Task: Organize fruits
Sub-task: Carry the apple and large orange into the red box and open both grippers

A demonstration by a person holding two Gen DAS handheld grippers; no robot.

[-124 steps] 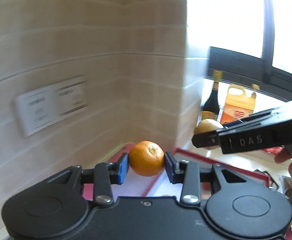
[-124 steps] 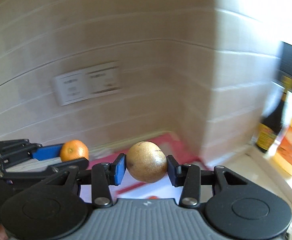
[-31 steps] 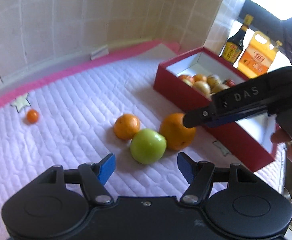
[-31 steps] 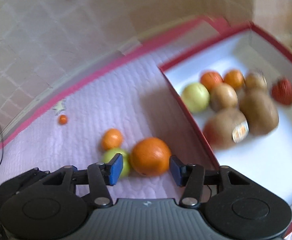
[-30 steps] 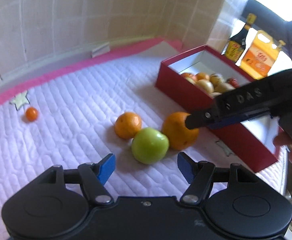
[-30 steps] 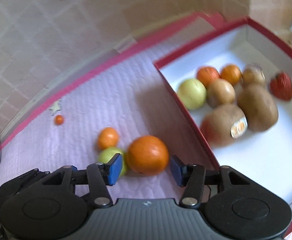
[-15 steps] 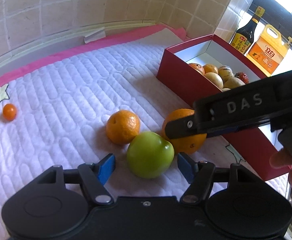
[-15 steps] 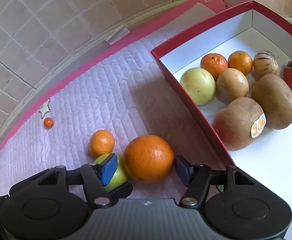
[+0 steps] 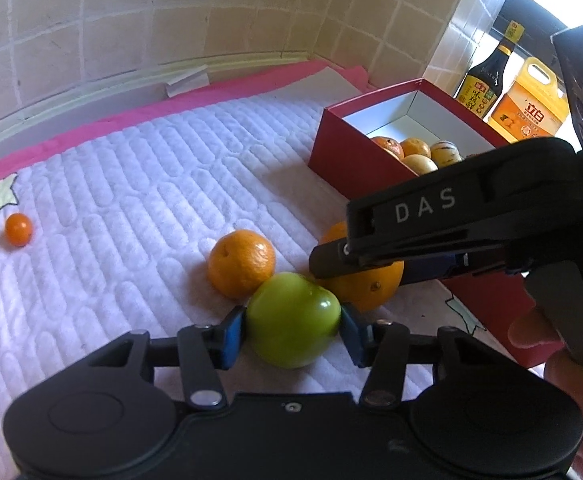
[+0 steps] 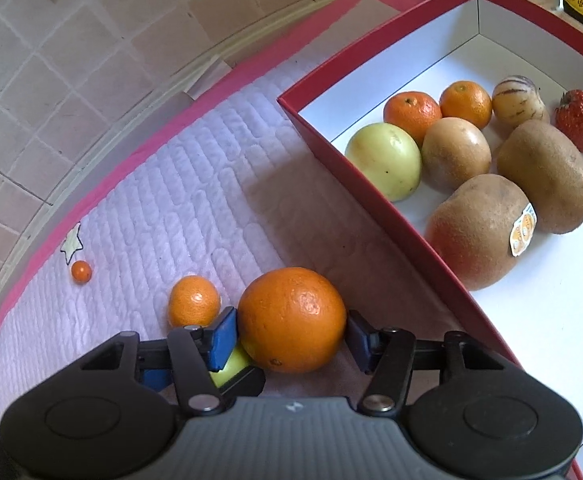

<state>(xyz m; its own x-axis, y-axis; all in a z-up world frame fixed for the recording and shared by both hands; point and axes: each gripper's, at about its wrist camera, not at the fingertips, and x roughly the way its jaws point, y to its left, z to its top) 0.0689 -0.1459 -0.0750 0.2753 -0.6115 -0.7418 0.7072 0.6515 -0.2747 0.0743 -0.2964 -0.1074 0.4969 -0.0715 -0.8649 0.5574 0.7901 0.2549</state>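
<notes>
Two fruits are being gripped at once: the green apple [image 9: 292, 319] is pinched between the pads of the left tool [image 9: 292, 330], whose jaws have just been closing, and the large orange [image 10: 291, 319] is clamped by the right tool [image 10: 291, 334], also just closing. Both still rest on the quilted mat [image 9: 131, 184], pressed together, so room between the tools is scant. A mandarin [image 9: 240, 263] touches the apple. The red box [image 10: 375, 196] stands just beside, its near wall to be cleared; open floor is left inside.
</notes>
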